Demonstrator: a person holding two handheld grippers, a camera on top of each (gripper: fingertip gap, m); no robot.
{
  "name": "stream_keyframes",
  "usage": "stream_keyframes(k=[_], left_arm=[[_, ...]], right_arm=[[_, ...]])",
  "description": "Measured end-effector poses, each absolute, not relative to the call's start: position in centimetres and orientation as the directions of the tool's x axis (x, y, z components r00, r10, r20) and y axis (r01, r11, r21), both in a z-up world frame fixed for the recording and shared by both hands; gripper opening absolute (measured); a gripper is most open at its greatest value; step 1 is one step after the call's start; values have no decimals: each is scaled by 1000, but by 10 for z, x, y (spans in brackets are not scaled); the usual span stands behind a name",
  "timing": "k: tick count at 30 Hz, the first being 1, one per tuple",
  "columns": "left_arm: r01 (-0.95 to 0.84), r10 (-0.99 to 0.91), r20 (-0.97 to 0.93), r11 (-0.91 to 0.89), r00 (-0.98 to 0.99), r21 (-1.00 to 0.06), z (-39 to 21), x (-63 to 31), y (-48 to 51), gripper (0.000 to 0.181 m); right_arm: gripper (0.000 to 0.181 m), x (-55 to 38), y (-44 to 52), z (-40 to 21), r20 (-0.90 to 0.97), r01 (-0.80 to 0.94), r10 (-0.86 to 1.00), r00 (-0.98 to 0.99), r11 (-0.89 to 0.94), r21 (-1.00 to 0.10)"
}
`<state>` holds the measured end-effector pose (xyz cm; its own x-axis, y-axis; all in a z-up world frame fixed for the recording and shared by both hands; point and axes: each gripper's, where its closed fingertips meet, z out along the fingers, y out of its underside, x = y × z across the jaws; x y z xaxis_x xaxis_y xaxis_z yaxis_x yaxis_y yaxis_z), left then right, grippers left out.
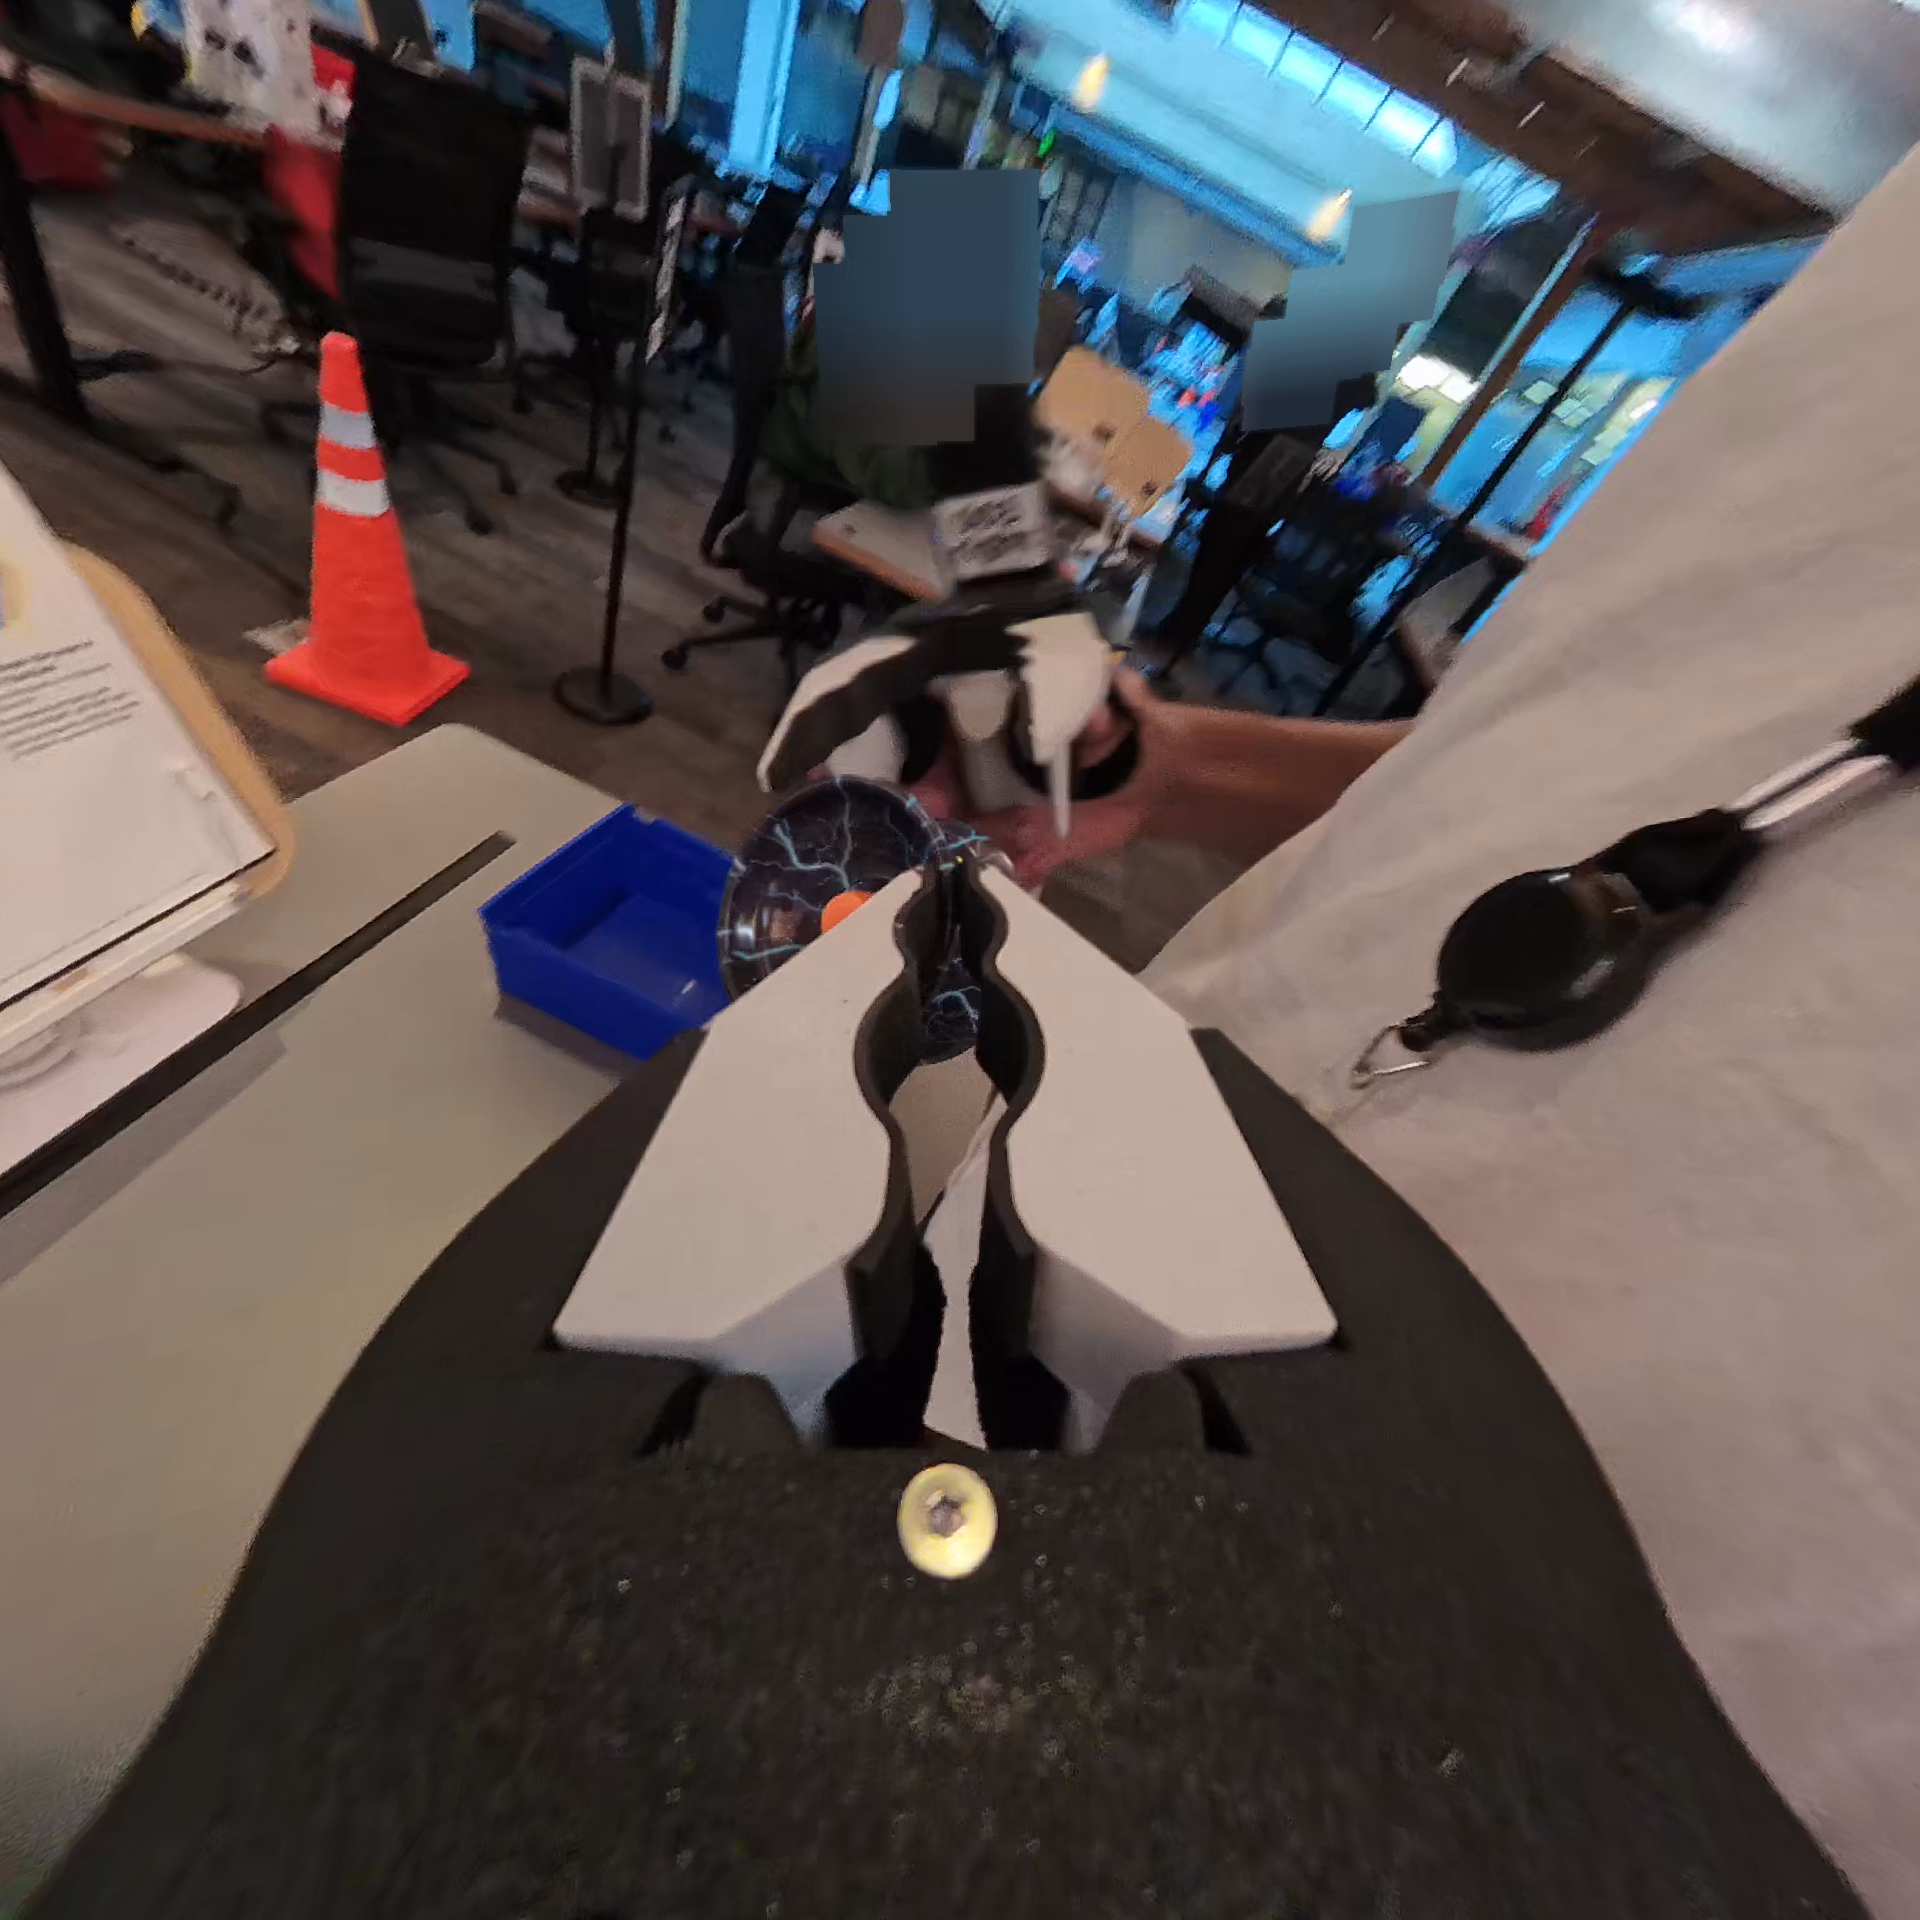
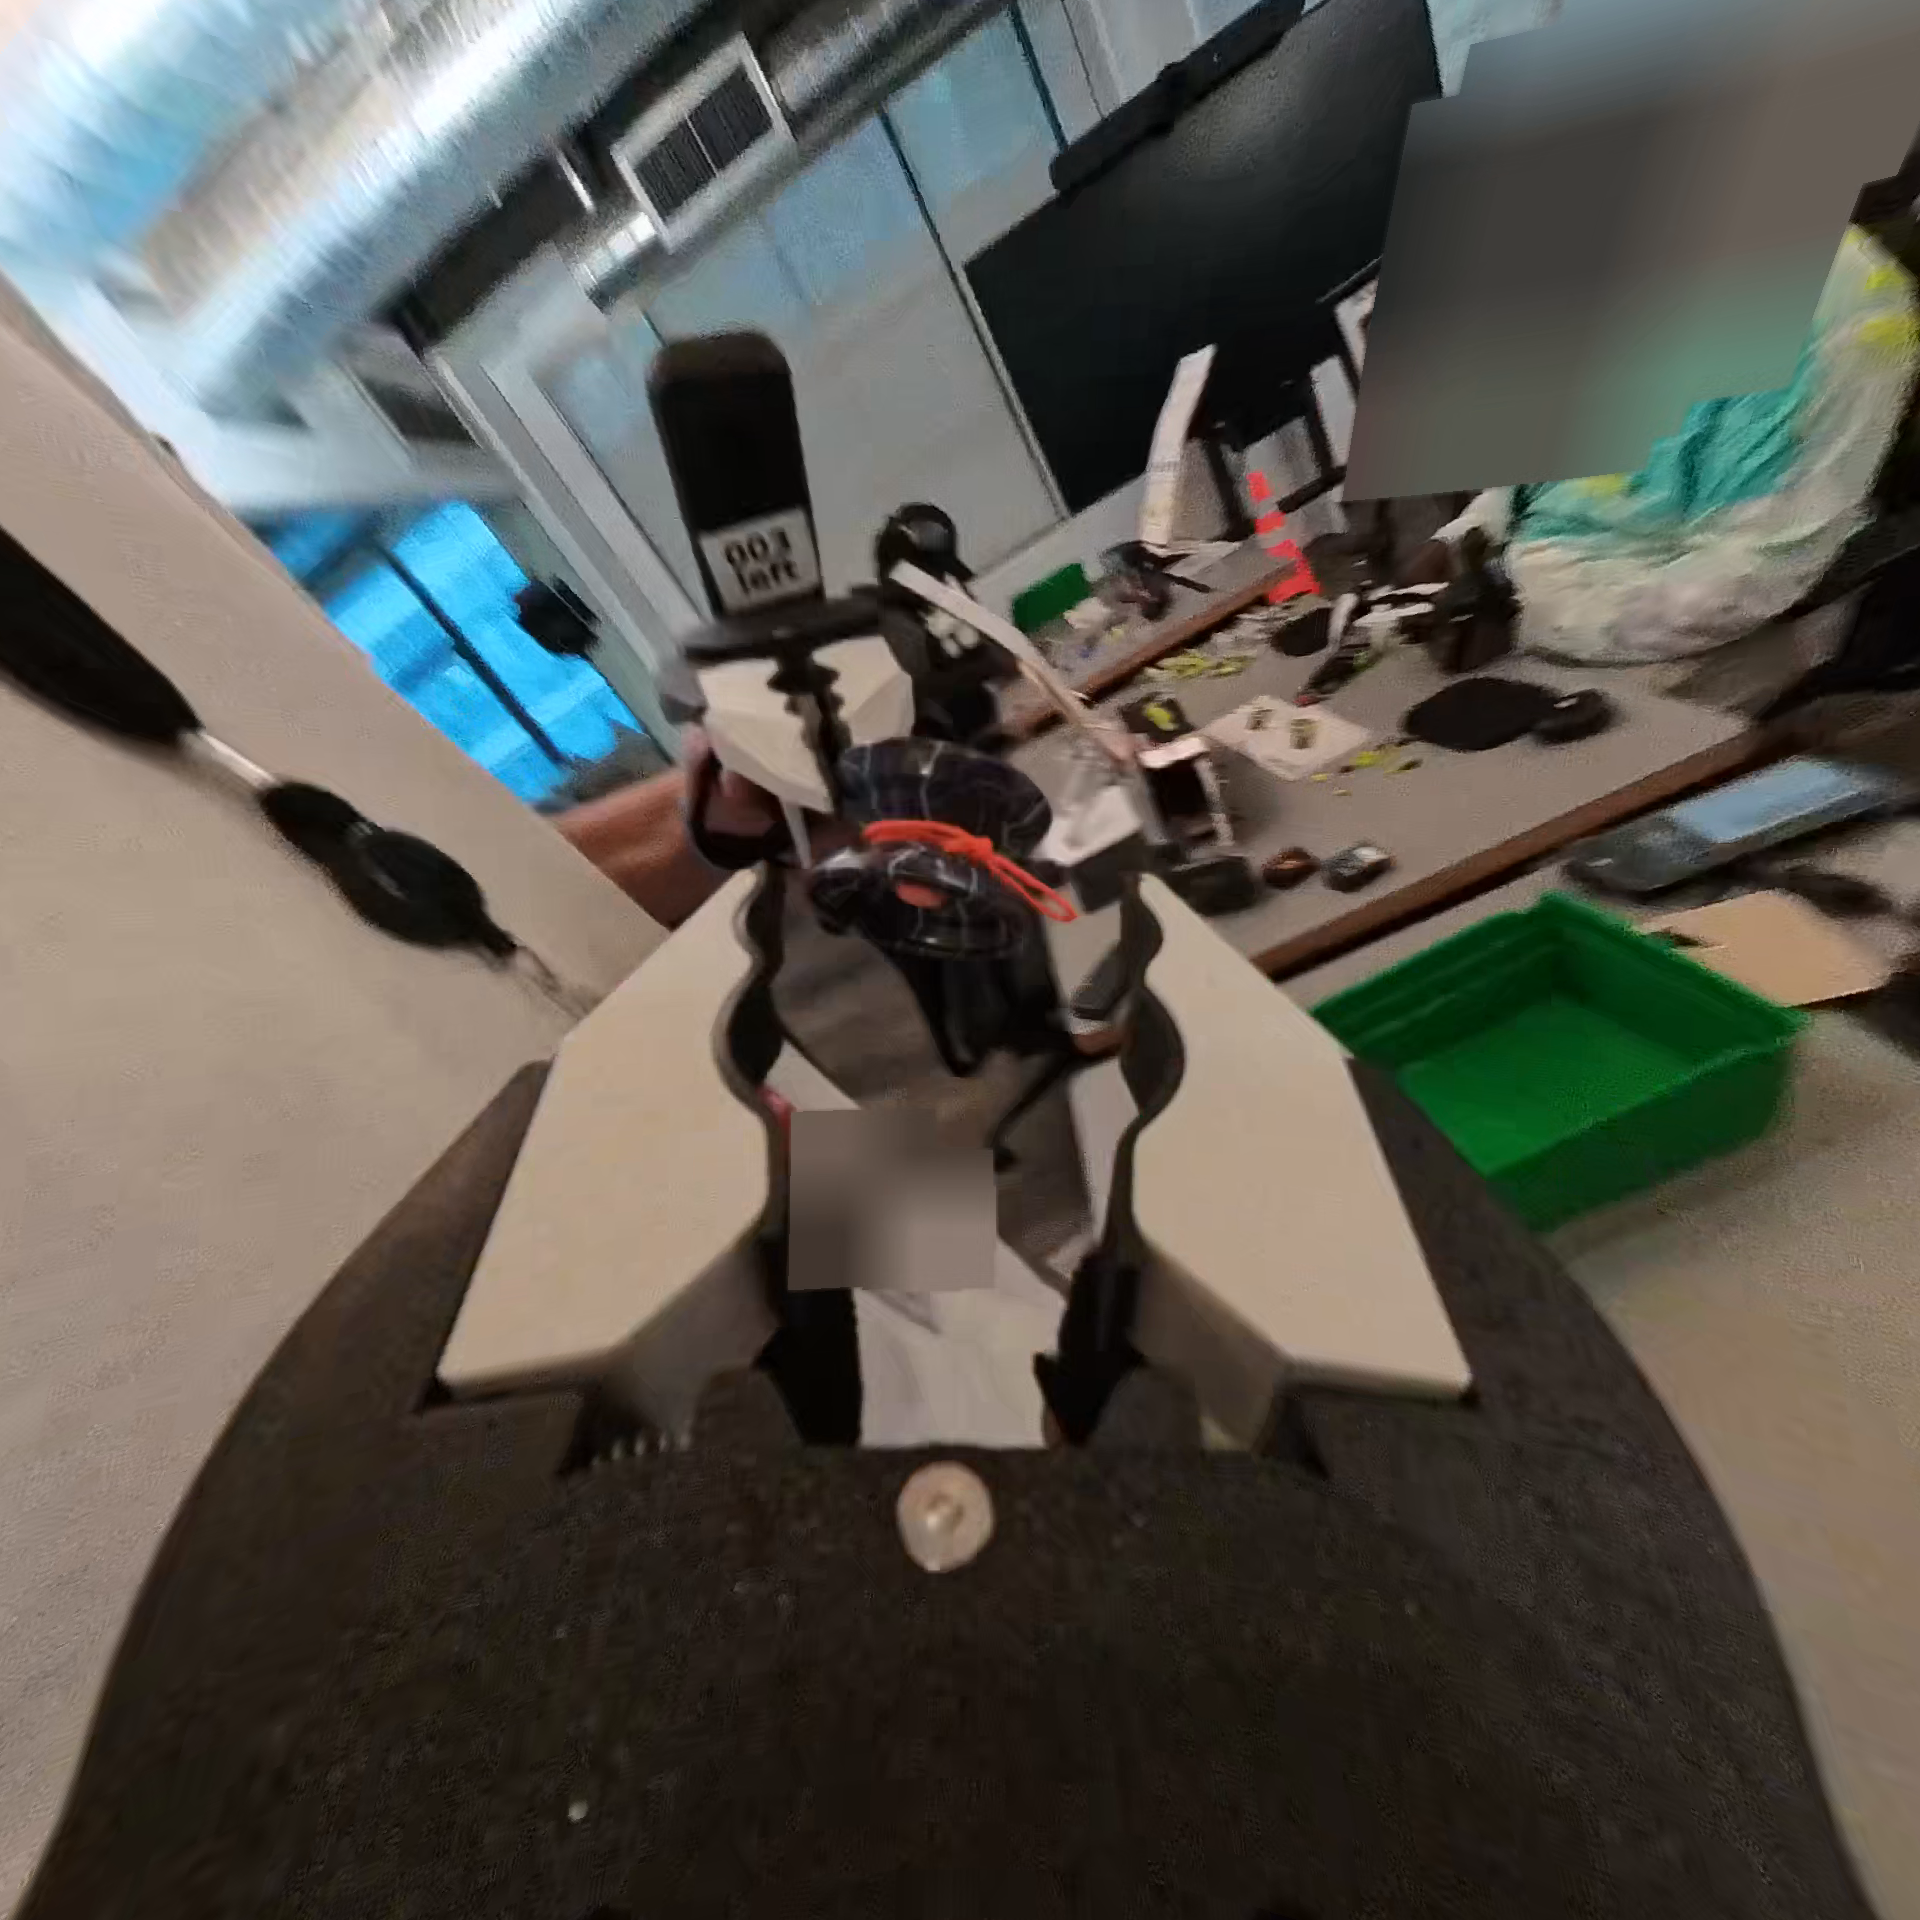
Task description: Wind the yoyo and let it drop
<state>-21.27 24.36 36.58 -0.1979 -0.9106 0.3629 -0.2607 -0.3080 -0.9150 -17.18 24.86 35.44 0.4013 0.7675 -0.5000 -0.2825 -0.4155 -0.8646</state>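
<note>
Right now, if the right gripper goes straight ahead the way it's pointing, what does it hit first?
Probably the yoyo, wound with orange string, just beyond the open right gripper. The left gripper holds it, slightly farther; depth is uncertain.

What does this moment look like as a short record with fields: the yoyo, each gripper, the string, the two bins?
yoyo: dark round yoyo with pale lightning pattern, held up in the air
left gripper: shut on the yoyo's rim
right gripper: open, yoyo just ahead of its tips
string: orange string wound in the yoyo's groove, loose end sticking out
blue bin: blue plastic bin on the grey table, appears empty
green bin: green plastic bin, appears empty
</note>
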Motion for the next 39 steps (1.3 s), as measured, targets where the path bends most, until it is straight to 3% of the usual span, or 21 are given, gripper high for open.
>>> stream_keyframes(k=[3,6,13,25,33,39], left_arm=[[-178,-872,388,-349,-298,-920,386,-217,234,0],[-143,-820,423,-400,-385,-905,399,-219,225,0],[-60,-758,482,-511,-440,-858,419,-221,230,0],[-87,-744,495,-515,-448,-853,416,-217,229,0],[-98,-744,497,-512,-447,-854,414,-214,230,0],[-118,-771,483,-481,-414,-869,407,-213,234,0]], right_arm=[[59,-162,247,369,-705,-433,703,94,-609,-665],[46,-166,247,370,-727,-433,685,-48,-670,-603],[22,-181,244,374,-663,-407,731,-161,-661,-631],[19,-190,247,378,-631,-443,751,-197,-642,-626],[0,-190,243,381,-600,-461,769,-221,-625,-631],[0,-181,245,384,-579,-488,799,-161,-574,-657]])
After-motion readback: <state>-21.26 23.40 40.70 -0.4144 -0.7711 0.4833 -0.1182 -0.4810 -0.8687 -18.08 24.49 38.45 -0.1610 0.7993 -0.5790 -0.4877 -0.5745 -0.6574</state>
